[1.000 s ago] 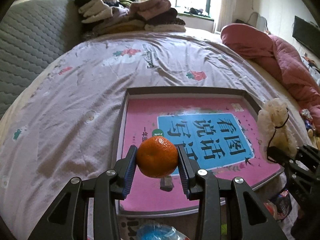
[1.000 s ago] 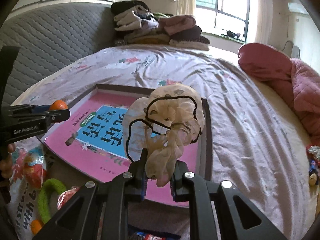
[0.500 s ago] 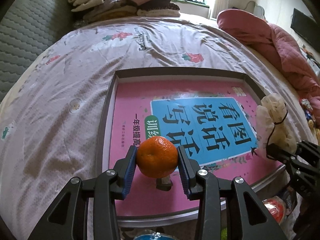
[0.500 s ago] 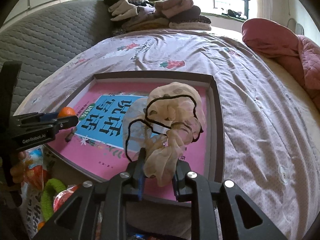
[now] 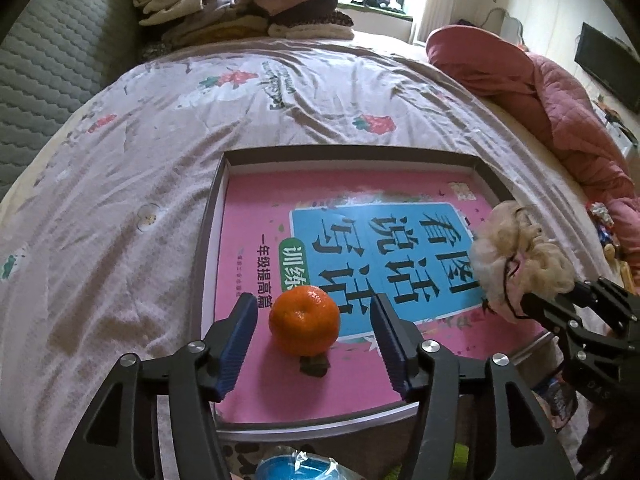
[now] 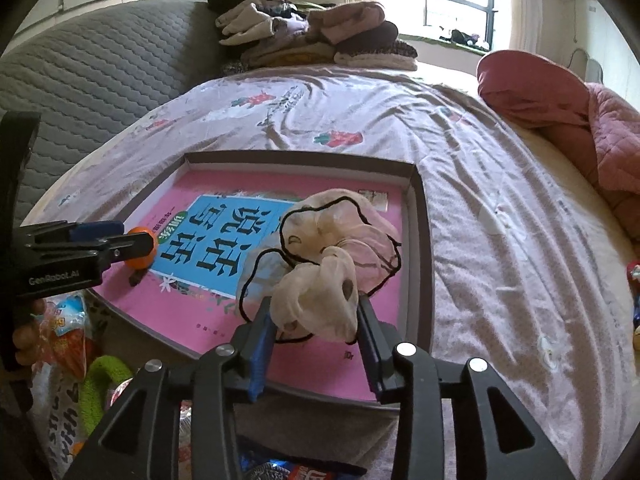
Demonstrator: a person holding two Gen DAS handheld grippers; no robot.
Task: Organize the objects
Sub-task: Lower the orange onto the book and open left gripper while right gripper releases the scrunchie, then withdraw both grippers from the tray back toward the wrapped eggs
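Pink workbook (image 5: pixel 360 240) fills a shallow grey tray (image 5: pixel 208 240) on the floral bedsheet (image 5: pixel 120 200). On its near corner sits a tangerine (image 5: pixel 304 320), between the left gripper's (image 5: pixel 312 336) opening, released jaws. Across the workbook, the right gripper (image 6: pixel 316 340) is opening around a cream scrunchie (image 6: pixel 320 276). Snack bags (image 6: pixel 60 340) crowd the tray's near edge.
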